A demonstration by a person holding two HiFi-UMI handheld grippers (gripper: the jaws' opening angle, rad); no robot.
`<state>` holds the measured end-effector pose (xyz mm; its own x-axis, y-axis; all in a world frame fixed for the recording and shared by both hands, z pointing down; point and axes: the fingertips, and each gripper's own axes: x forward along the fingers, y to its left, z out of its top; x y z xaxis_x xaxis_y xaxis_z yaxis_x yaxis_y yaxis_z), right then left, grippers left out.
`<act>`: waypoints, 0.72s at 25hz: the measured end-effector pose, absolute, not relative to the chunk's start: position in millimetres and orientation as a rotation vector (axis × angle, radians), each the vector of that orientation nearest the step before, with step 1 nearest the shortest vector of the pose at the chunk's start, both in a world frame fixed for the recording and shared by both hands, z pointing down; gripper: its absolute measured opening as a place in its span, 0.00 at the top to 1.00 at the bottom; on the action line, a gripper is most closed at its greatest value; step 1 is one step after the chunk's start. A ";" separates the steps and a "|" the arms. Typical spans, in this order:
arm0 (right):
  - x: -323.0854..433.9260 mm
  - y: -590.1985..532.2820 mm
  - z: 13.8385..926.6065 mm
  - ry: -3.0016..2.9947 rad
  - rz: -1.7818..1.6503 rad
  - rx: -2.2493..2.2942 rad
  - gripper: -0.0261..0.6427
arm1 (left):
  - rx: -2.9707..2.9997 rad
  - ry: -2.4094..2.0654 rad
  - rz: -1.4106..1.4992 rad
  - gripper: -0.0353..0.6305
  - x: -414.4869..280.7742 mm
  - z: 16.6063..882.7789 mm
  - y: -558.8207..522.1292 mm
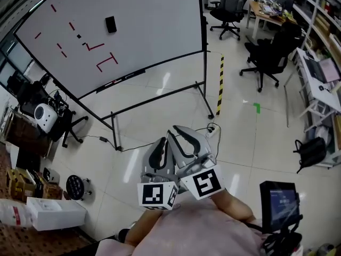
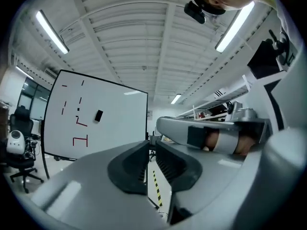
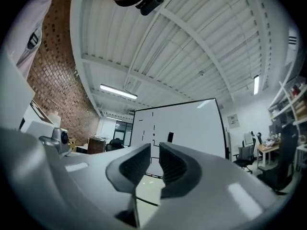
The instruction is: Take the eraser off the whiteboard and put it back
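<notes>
At the bottom centre of the head view, the left gripper [image 1: 161,145] and right gripper [image 1: 181,135] sit side by side, close to the person's body. Both point up-frame toward the whiteboard [image 1: 149,20]. The eraser [image 1: 110,24] is still on the board face, high up and left of centre, above some red marks [image 1: 106,60]. It reads as a dark oblong with its long axis running up the board, slightly tilted. Both grippers are well apart from it, with bare glossy floor [image 1: 176,95] between. The right tips reach a little further forward.

Left gripper view: jaws are drawn together to a thin slit with nothing in it. The eraser [image 2: 98,115] lies ahead and off to the left of the jaw line, and looks small at this range.

Right gripper view: jaws are parted by a narrow gap and are empty. The eraser [image 3: 170,137] shows almost straight ahead, just above the gap and a touch right, with its long side upright.

Judgement: the right gripper is the better lined up. The pick needs a walk-in across the floor and wider jaws set across the eraser's short sides.

Room: the board stands on a wheeled frame, and a striped floor tape [image 1: 220,84] runs beside it. Office chairs [image 1: 266,57] and desks are at right. A brick wall [image 3: 53,80] is at left, and strip lights hang on a ribbed white ceiling.
</notes>
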<state>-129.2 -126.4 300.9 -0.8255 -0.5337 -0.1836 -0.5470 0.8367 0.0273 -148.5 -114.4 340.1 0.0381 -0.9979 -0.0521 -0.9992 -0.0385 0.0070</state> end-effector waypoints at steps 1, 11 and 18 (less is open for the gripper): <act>-127.8 -127.5 301.5 2.844 0.110 -0.860 0.89 | -2.241 2.153 0.065 0.91 -148.5 339.4 -114.2; -114.7 -158.1 326.6 2.860 0.133 -1.040 0.89 | -2.135 2.156 -0.080 0.78 -151.4 345.5 -137.9; -128.1 -158.9 325.3 2.882 0.098 -1.072 0.89 | -2.127 2.152 -0.112 0.77 -166.5 342.1 -140.8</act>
<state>-128.1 -158.9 325.3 -0.7552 -0.6502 -0.0834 -0.6543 0.7553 0.0369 -166.5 -140.8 342.1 -0.0098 -0.9995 -0.0286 -0.9912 0.0135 -0.1318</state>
